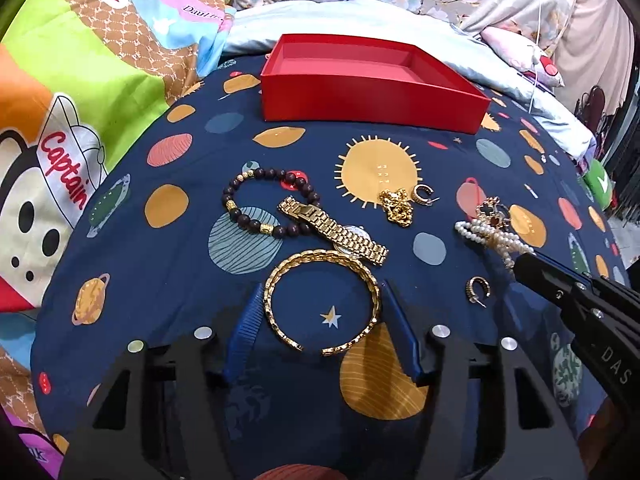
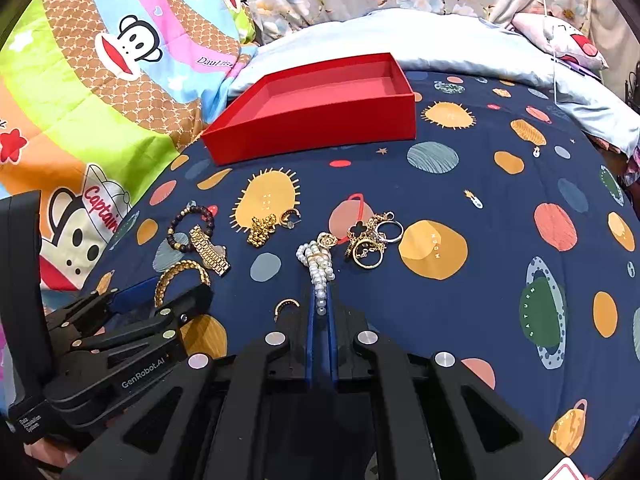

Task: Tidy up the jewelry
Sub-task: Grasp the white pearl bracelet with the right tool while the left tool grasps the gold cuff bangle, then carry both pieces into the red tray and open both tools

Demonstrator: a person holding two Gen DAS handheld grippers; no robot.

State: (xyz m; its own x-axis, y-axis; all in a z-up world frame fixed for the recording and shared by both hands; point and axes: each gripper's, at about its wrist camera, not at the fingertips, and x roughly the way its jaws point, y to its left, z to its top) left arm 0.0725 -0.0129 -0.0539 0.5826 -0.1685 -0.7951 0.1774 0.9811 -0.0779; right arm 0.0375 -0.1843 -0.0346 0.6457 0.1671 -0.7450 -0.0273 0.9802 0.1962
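A gold bangle (image 1: 324, 304) lies on the navy planet-print cover, and my left gripper (image 1: 323, 286) is shut on it, one blue pad against each side. In the right wrist view the bangle (image 2: 182, 276) sits at the tips of that left gripper (image 2: 172, 290). My right gripper (image 2: 320, 294) is shut on one end of a white pearl strand (image 2: 316, 262), which still rests on the cover. The left wrist view shows the same grip: the right gripper (image 1: 520, 266) on the pearl strand (image 1: 496, 238). An empty red box (image 1: 372, 100) (image 2: 320, 132) stands open at the far side.
Loose pieces lie between the grippers and the box: a dark bead bracelet (image 1: 260, 208), a gold watch (image 1: 340, 232), a gold chain (image 1: 396, 204), two hoop earrings (image 1: 424, 194) (image 1: 478, 290) and a pile of rings (image 2: 372, 240). Cartoon-print bedding (image 1: 80, 80) lies left, pale pillows behind.
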